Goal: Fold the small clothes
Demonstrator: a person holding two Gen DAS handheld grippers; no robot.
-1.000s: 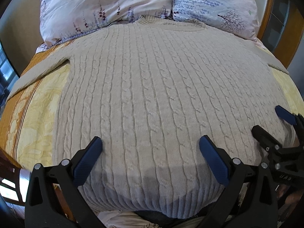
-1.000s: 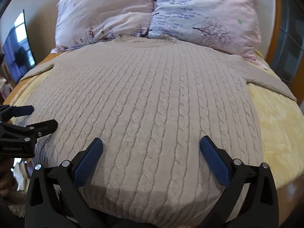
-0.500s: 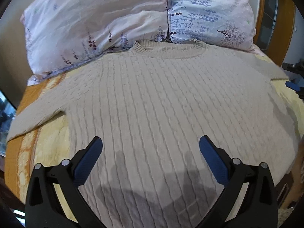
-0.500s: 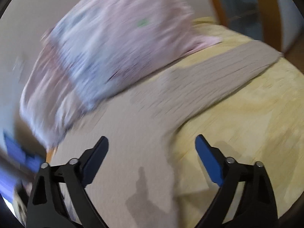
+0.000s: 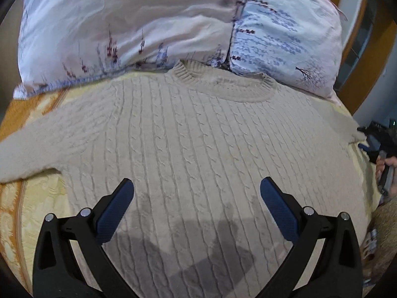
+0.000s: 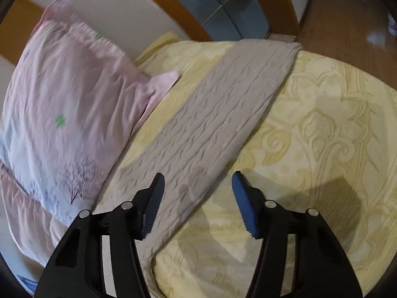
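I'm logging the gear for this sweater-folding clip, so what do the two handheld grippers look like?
Both match: the left gripper and the right gripper have matte black plastic arms with triangular cut-outs, silver round pivot pins, and flat, ribbed dark blue pads on the fingers. No cables or markings are visible. In the left wrist view, a brownish knit sleeve shows at the right edge.

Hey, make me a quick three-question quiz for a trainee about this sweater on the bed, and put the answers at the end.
1. True or false: the right tongs already pinch the sweater sleeve.
2. What lies just beyond the sweater collar? A) pillows B) a basket C) a towel
3. Fill in: the left tongs hover over the sweater's ____.

Key:
1. False; the jaws have just been closing, with the sleeve below them, not yet pinched.
2. A, the pillows.
3. Body (front panel).
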